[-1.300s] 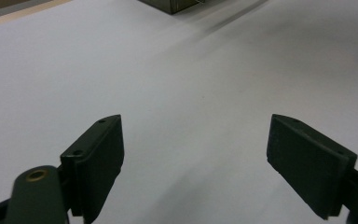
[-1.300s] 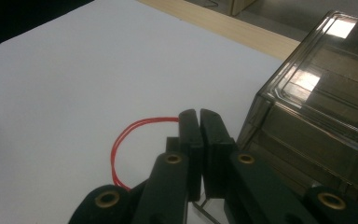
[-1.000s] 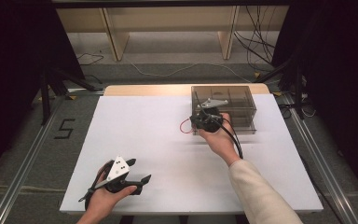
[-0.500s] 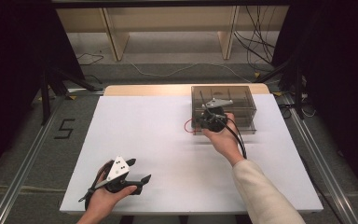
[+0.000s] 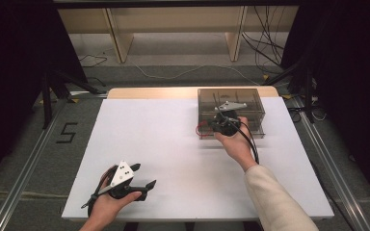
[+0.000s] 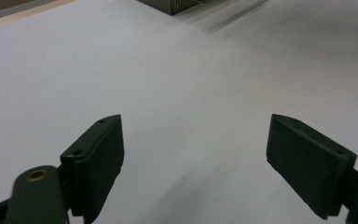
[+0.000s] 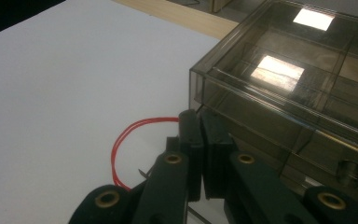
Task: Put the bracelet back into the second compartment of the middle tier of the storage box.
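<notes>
Our right tongs (image 7: pixel 200 122) are pressed fully together, pinching the end of a thin red wire loop (image 7: pixel 121 140) at the near left corner of the smoky plastic box (image 5: pixel 231 101), which sits far right on the white table (image 5: pixel 173 144). We judge the wire light, springy and slippery, so it is best nipped near its end. The box looks stiff, light and likely to slide. Our left tongs (image 6: pixel 193 158) rest near left, spread wide, holding nothing.
</notes>
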Motion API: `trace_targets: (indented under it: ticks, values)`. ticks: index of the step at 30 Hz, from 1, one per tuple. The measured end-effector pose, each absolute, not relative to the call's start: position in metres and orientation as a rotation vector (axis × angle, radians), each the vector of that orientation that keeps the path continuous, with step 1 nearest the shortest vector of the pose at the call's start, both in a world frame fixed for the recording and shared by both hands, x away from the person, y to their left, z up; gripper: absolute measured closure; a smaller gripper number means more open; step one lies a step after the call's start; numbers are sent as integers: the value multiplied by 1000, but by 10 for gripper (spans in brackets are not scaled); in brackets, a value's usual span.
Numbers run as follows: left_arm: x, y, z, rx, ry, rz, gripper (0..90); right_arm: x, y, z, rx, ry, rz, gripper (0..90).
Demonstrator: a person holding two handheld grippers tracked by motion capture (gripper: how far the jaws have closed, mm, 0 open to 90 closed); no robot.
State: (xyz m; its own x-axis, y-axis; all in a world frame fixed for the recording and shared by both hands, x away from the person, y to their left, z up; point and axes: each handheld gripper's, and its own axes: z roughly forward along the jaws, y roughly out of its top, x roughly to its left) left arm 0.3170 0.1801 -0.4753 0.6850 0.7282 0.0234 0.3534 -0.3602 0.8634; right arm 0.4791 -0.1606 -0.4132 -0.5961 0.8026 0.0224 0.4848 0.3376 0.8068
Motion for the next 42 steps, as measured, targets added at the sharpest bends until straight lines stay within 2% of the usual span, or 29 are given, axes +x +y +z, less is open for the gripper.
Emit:
trace_targets:
  ticks: [42]
  values:
    - [317, 180, -475, 1967, 839, 516, 191, 478, -212, -415, 1258, 2117, 1078, 888]
